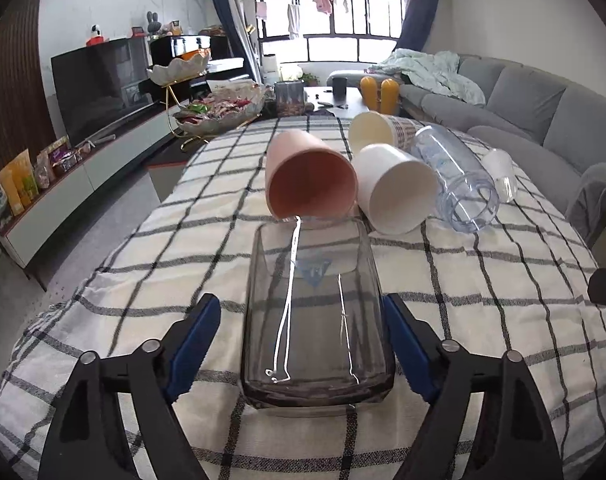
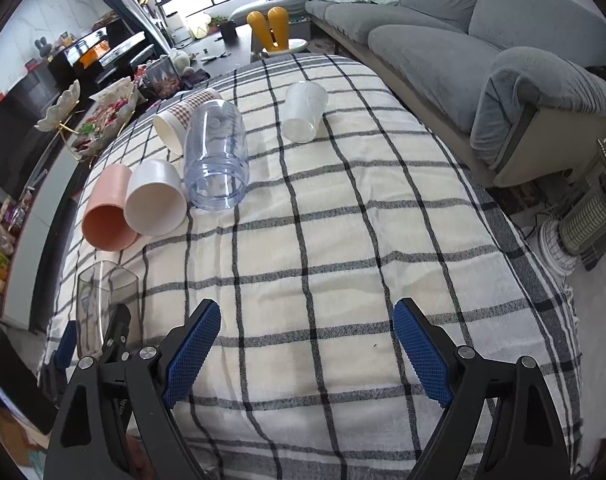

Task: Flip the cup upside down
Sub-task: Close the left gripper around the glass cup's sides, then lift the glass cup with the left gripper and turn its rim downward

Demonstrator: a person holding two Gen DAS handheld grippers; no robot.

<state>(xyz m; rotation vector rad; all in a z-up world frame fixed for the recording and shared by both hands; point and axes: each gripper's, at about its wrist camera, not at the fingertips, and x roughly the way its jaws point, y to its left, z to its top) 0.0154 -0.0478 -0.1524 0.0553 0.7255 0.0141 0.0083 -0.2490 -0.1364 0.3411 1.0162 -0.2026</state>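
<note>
A clear square glass cup (image 1: 315, 312) lies between the fingers of my left gripper (image 1: 303, 344), thick base toward the camera, mouth pointing away. The blue pads stand beside its walls, the left with a small gap, so the grip is unclear. The same cup shows in the right wrist view (image 2: 103, 304) with the left gripper around it. My right gripper (image 2: 307, 352) is open and empty over the checked cloth.
Lying on the checked tablecloth (image 2: 343, 220): a pink cup (image 1: 309, 178), a white cup (image 1: 395, 188), a clear plastic jar (image 1: 451, 176), a patterned paper cup (image 1: 379, 132) and a small translucent cup (image 2: 305, 110). A grey sofa (image 2: 463, 32) runs along the right.
</note>
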